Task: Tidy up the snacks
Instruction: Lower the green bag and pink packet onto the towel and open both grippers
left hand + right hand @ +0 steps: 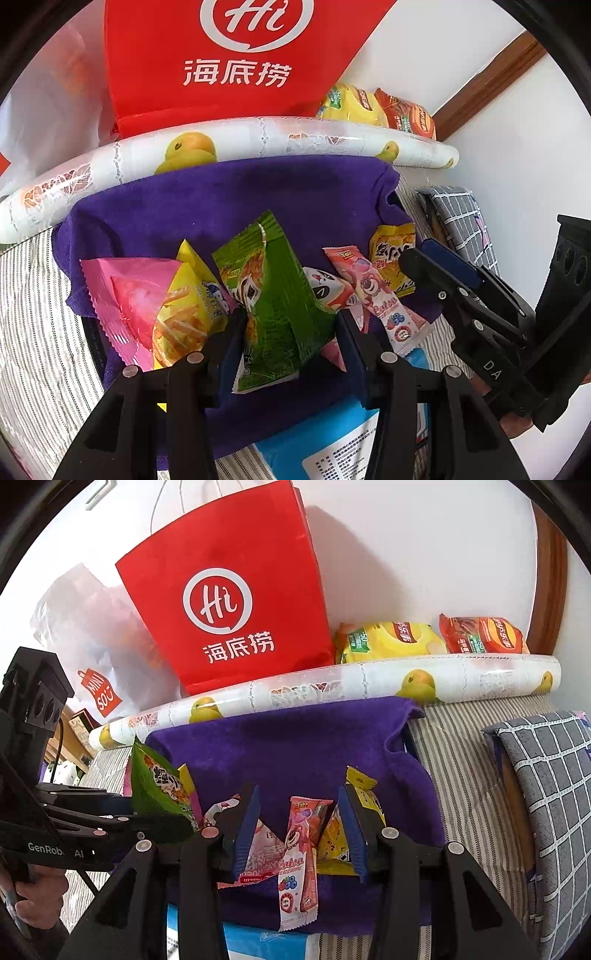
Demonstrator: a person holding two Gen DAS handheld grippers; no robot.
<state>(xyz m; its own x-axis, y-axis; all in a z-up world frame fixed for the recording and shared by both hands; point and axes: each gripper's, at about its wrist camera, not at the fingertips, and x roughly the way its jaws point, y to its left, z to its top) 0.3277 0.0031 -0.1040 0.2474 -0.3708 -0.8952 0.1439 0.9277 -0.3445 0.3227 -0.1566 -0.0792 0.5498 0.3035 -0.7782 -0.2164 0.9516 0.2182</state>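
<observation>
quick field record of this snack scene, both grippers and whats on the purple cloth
left gripper: shut on green snack packet, held upright
right gripper: pink strawberry packet between its fingers; grip unclear
purple cloth: bears pink packet, yellow chips packet, small yellow packet
behind cloth: fruit-print roll, red paper bag
shelf by wall: yellow bag, orange bag

You work over a surface under a grey striped cover (454, 760). On it lies a purple towel (295, 746), a rolled sheet with fruit print (332, 686) along its far edge, a checked grey cushion (546, 782) at the right (partly cut off), and a blue packet (332, 435) near you.
</observation>
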